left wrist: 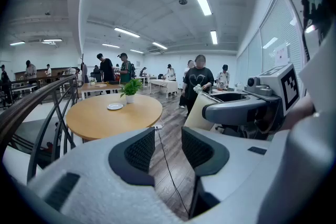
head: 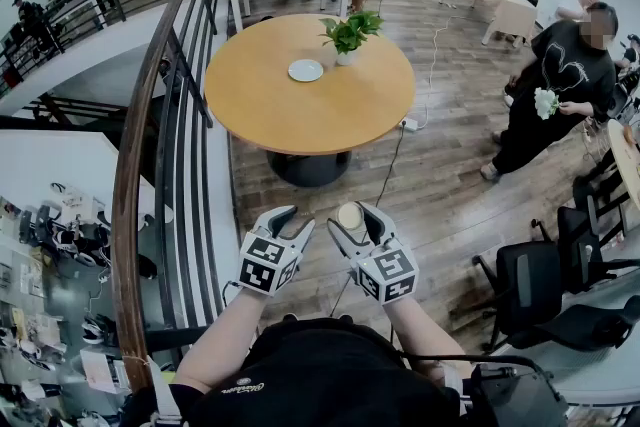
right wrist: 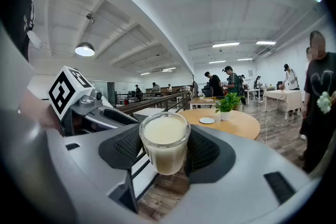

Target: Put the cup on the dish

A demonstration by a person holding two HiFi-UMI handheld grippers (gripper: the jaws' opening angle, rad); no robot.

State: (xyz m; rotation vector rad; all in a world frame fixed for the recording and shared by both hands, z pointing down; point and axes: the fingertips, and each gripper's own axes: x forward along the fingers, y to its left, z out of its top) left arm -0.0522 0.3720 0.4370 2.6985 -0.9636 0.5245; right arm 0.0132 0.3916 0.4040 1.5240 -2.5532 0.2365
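A clear cup (right wrist: 165,143) of creamy liquid sits between the dark pads of my right gripper (right wrist: 166,148), which is shut on it; the head view shows the cup (head: 350,216) in the right gripper (head: 352,221) over the wooden floor. The small white dish (head: 305,70) lies on the round wooden table (head: 300,105) ahead, well beyond both grippers, also seen as the dish (left wrist: 115,106) and dish (right wrist: 207,120). My left gripper (head: 287,225) hangs beside the right one, its pads (left wrist: 137,150) a narrow gap apart with nothing between them.
A potted green plant (head: 348,35) stands on the table right of the dish. A black curved railing (head: 170,115) runs along the left. A cable (head: 395,150) crosses the floor. A person in black (head: 560,85) stands at right; black chairs (head: 560,285) are at lower right.
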